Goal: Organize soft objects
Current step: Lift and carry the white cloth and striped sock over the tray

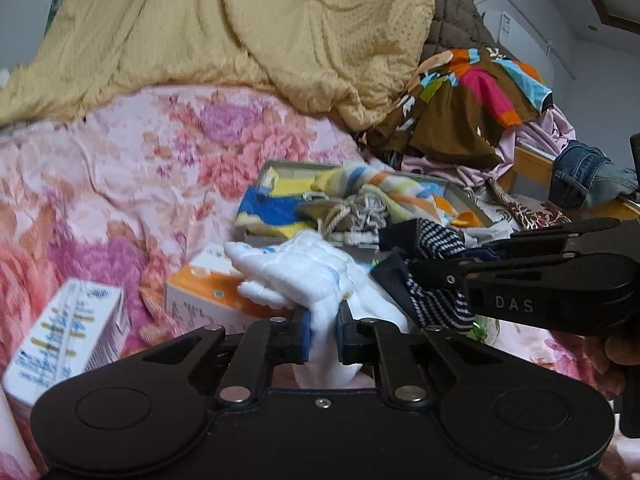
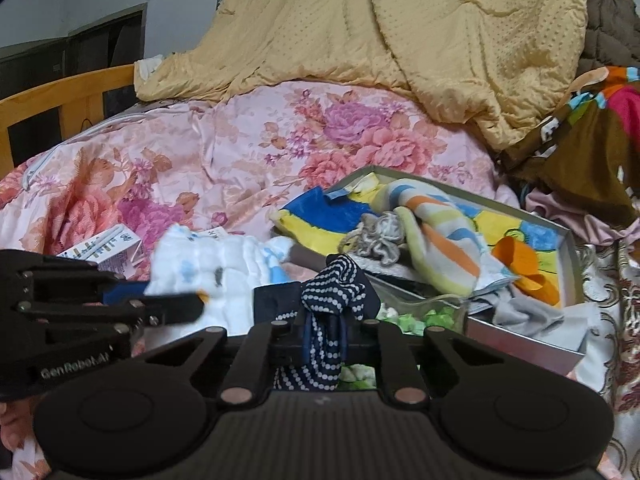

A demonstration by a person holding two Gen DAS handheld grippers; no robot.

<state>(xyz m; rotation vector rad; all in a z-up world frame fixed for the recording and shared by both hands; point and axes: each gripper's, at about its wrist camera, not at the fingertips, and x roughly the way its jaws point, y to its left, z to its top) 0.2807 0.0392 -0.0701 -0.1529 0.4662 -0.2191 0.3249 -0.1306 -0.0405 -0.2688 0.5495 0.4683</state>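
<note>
Floral bedding [image 2: 248,148] carries the clutter. Leftmost, the left gripper [image 1: 322,330] pinches a white cloth [image 1: 304,272]; beside it the right gripper [image 2: 323,338] pinches a dotted navy cloth [image 2: 336,284]. Further right, the box [image 2: 532,344] already holds several cloths, so sorting seems partway done.

"DAS" on right gripper [image 1: 452,270]; seemingly "GenRobot.AI" on left gripper [image 2: 202,304]

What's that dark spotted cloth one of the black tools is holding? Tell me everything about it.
The navy fabric piece with rows of white dots looks soft and knitted, crumpled into a bunch. The right gripper has its jaws shut on it, holding it above the floral pink bedcover, beside the white quilted cloth and in front of the shallow grey box.
</note>
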